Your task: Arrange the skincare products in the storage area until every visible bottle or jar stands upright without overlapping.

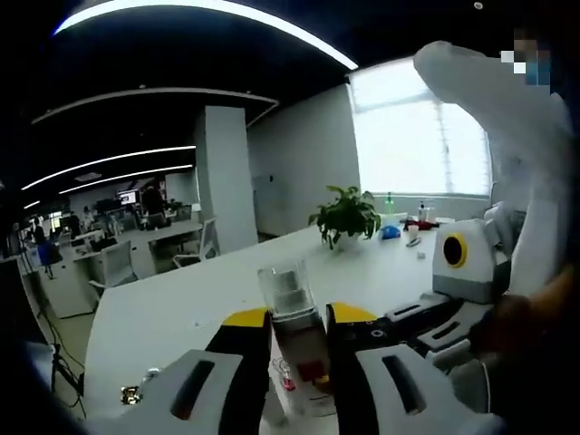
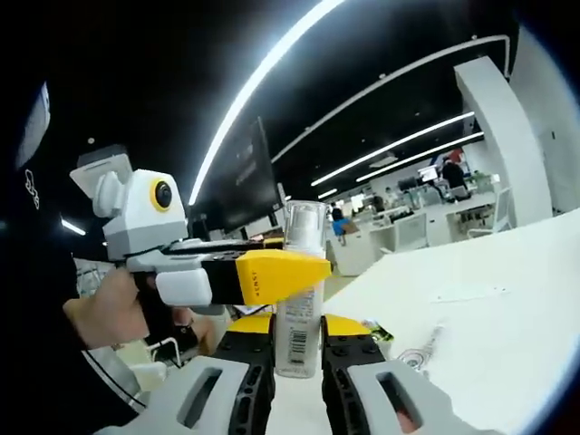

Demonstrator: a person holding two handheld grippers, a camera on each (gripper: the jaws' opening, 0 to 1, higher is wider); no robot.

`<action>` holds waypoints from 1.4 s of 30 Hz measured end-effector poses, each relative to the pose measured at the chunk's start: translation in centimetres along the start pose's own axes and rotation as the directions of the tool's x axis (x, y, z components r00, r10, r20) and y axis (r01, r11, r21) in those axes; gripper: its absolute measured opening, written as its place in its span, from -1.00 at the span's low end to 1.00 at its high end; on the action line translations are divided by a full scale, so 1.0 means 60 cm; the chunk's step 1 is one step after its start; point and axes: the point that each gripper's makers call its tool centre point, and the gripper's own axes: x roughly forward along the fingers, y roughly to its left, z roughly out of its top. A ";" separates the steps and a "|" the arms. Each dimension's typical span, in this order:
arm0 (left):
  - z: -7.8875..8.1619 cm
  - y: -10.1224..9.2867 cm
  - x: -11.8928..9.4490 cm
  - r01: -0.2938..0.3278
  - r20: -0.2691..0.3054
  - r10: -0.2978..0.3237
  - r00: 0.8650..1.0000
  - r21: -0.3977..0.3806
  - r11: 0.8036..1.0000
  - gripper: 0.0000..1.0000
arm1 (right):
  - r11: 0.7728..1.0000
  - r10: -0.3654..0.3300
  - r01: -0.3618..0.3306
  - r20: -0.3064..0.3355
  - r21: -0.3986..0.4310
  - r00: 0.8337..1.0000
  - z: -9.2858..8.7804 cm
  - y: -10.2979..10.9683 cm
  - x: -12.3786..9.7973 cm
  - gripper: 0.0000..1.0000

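A slim bottle [image 1: 292, 317] with a clear cap and reddish contents is held up above the white table [image 1: 181, 308]. My left gripper [image 1: 297, 319] is shut on its middle, yellow-tipped jaws on either side. In the right gripper view the same bottle [image 2: 299, 335] shows a white barcode label, and my right gripper [image 2: 297, 352] is shut on its lower end. The left gripper [image 2: 301, 256] reaches in from the left there, one yellow jaw crossing in front of the bottle. The right gripper [image 1: 410, 317] comes in from the right in the left gripper view, its tips hidden behind my own jaw.
A potted plant [image 1: 346, 216] and small items [image 1: 399, 228] stand at the table's far end. A small packet [image 2: 376, 332] and a thin object [image 2: 424, 348] lie on the table [image 2: 489, 308]. A hand [image 2: 107, 313] holds the left gripper. Office desks fill the background.
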 end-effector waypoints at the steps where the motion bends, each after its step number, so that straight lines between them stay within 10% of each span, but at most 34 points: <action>1: 0.000 0.001 -0.001 0.008 0.000 -0.008 1.000 -0.004 1.000 -0.53 | 1.000 0.011 -0.011 0.002 0.000 1.000 0.000 0.001 -0.001 -0.81; 11: 0.007 -0.011 -0.007 0.163 -0.001 -0.164 0.987 -0.045 0.986 -0.26 | 0.998 0.061 -0.062 -0.012 -0.029 0.998 -0.003 0.003 -0.012 -0.81; 17: 0.051 -0.016 -0.009 0.223 0.042 -0.229 0.972 0.121 0.967 -0.19 | 0.991 0.114 -0.115 -0.020 -0.067 0.993 0.000 0.015 -0.015 -0.81; 26: 0.048 -0.070 -0.022 0.498 -0.077 -0.492 0.867 0.153 0.853 -0.19 | 0.942 0.281 -0.284 -0.042 -0.180 0.959 -0.019 0.071 -0.016 -1.00; 30: 0.034 -0.066 -0.023 0.500 -0.102 -0.489 0.866 0.159 0.851 -0.21 | 0.944 0.289 -0.292 -0.043 -0.155 0.956 -0.017 0.034 -0.017 -1.00; 32: 0.021 -0.056 -0.021 0.481 -0.105 -0.469 0.877 0.182 0.858 -0.26 | 0.967 0.163 -0.173 -0.070 -0.185 0.984 -0.028 -0.005 -0.015 -1.00; 34: 0.011 -0.001 -0.009 0.347 -0.037 -0.346 0.938 0.150 0.926 -0.36 | 0.956 0.135 -0.160 -0.113 -0.246 0.984 -0.044 -0.004 -0.026 -1.00; 39: -0.146 0.101 -0.054 0.212 -0.252 -0.194 0.948 0.046 0.976 -0.35 | 0.972 0.002 -0.066 -0.272 -0.226 0.962 -0.132 -0.061 -0.059 -1.00; 41: -0.259 0.147 -0.091 0.169 -0.432 -0.137 0.892 0.035 0.985 -0.23 | 0.971 0.001 -0.081 -0.334 -0.225 0.943 -0.158 -0.068 -0.065 -1.00; 42: -0.326 0.162 -0.118 0.181 -0.546 -0.107 0.831 0.084 0.980 -0.16 | 0.965 -0.033 -0.059 -0.343 -0.255 0.939 -0.164 -0.078 -0.064 -1.00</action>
